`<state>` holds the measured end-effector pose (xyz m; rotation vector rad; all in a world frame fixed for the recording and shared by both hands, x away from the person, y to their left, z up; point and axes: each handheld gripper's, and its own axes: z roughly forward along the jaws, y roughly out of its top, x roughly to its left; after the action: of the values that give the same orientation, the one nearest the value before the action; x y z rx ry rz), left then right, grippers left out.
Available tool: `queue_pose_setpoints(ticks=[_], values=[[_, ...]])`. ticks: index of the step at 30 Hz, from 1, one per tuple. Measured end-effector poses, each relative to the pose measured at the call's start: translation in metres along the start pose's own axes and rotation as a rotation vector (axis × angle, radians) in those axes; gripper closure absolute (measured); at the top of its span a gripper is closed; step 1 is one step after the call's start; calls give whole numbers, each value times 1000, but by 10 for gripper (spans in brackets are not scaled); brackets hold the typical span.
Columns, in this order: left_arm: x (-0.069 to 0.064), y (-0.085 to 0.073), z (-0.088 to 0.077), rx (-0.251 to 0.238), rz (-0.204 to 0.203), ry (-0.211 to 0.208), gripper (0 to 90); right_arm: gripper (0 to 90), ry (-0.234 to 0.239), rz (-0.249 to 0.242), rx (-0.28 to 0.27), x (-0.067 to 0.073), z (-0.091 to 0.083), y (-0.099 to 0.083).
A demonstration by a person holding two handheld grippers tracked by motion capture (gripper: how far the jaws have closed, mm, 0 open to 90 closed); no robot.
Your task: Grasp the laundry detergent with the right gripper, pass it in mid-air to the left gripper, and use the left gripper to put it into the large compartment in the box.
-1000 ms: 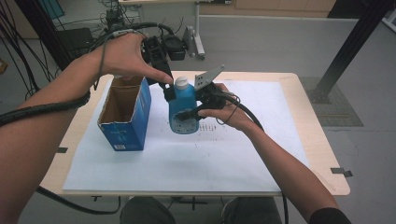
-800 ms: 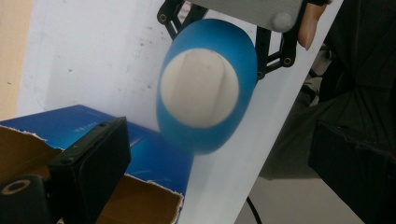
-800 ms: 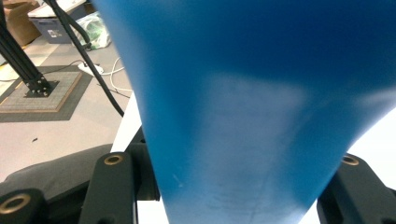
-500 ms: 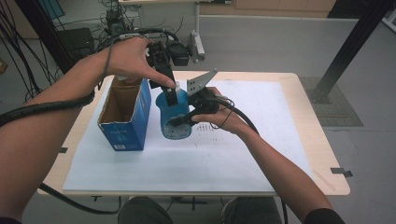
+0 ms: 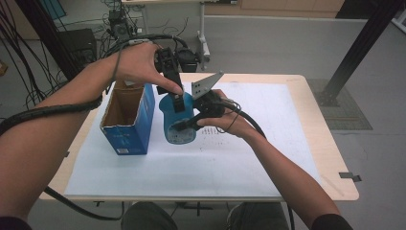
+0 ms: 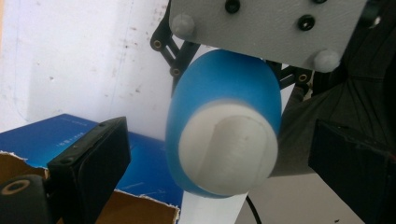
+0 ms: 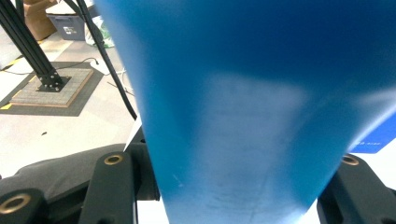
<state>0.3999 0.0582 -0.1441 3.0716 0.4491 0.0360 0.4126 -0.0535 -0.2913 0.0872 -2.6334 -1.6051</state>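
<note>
A blue bottle (image 5: 176, 125) with a white cap (image 6: 228, 156) hangs tilted above the table, next to an open blue cardboard box (image 5: 125, 122). My right gripper (image 5: 187, 123) is shut on the bottle's body (image 7: 243, 93), with a black jaw on each side. My left gripper (image 5: 176, 99) comes down from above onto the top of the bottle. In the left gripper view its jaws stand open on either side of the cap, with a gap on both sides. From above, the left gripper hides the cap.
A white paper sheet (image 5: 249, 158) covers most of the wooden table (image 5: 330, 167). The box (image 6: 70, 135) stands open-topped at the left, close to the bottle. Cables, a black frame post (image 5: 356, 48) and other equipment stand on the floor beyond the table.
The bottle has shifted a little left toward the box and tilted. The left gripper has come over its cap, which showed a second ago.
</note>
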Motion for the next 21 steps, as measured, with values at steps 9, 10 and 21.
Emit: queue_pose_setpoints(ticks=[9, 10, 21], values=[[-1, 5, 4, 6, 17, -6, 62, 437, 0, -1, -20, 3, -7, 3], [-2, 6, 4, 9, 18, -8, 62, 437, -1, -2, -20, 3, -8, 3], [-5, 7, 9, 13, 25, -13, 63, 437, -9, -16, -33, 6, -11, 7]])
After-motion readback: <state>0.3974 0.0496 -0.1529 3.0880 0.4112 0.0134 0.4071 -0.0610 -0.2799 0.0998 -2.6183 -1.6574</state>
